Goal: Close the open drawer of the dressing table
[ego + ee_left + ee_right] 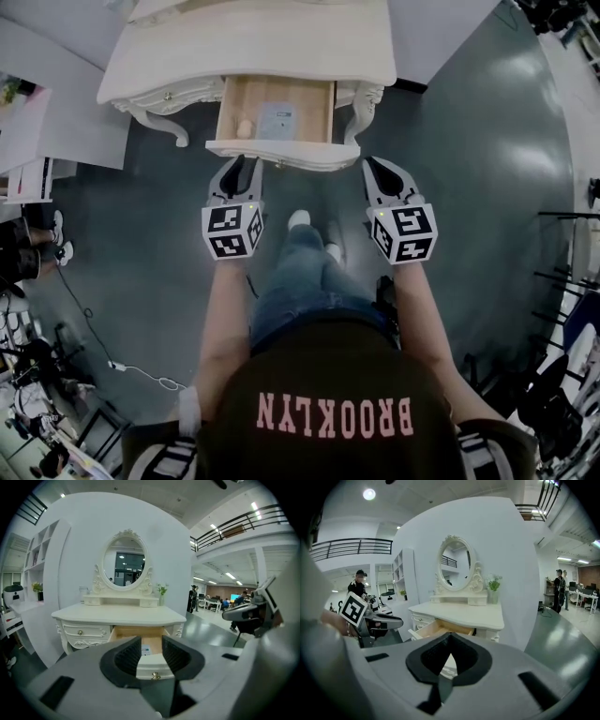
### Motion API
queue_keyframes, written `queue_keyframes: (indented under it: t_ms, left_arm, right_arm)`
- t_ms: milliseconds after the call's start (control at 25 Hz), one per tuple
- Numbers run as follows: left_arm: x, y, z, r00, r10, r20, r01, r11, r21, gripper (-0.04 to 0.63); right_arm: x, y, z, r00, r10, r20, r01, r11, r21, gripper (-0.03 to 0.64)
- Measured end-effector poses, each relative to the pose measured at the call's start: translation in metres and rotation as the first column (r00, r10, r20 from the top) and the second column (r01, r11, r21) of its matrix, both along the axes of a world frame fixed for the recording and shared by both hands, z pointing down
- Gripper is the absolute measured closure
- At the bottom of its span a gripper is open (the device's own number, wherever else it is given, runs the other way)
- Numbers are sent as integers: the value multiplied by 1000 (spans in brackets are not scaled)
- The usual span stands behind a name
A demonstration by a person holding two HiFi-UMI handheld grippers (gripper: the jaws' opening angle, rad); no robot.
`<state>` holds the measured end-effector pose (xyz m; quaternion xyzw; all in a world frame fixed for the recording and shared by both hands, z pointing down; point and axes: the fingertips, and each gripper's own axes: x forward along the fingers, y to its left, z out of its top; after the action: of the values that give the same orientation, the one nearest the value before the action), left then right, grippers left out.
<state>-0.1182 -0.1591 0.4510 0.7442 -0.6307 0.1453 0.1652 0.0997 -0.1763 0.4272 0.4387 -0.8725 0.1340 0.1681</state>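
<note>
The cream dressing table (253,47) stands ahead with its middle drawer (323,111) pulled out, wooden inside showing. A pale card (277,120) and a small round beige thing (245,128) lie in it. My left gripper (246,167) hovers just short of the drawer's white front (281,153), toward its left end. In the left gripper view the left gripper (151,644) is open, and the front's brass knob (154,676) shows through the gap untouched. My right gripper (373,167) hangs off the front's right end. The right gripper (449,637) is shut on nothing.
The person's jeans and white shoes (298,220) are directly below the drawer. An oval mirror (124,566) tops the table. White shelving (37,122) stands left, cables (141,370) trail on the grey floor, and dark chairs (553,394) sit at right.
</note>
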Motion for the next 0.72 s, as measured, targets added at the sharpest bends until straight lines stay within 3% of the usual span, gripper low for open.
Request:
queue_keyframes:
  t_ms: [40, 440, 720]
  left_arm:
    - [-2, -2, 4, 1000, 4, -3, -4, 1000, -9, 452]
    - [-29, -15, 60, 997, -49, -55, 41, 989, -141, 280]
    - [-43, -20, 97, 998, -54, -41, 44, 976, -215, 238]
  right_arm:
    - [0, -4, -1, 1000, 7, -4, -7, 1000, 4, 620]
    - [4, -33, 7, 995, 89, -41, -89, 996, 5, 620]
    - [4, -45, 14, 991, 125, -51, -125, 992, -5, 620]
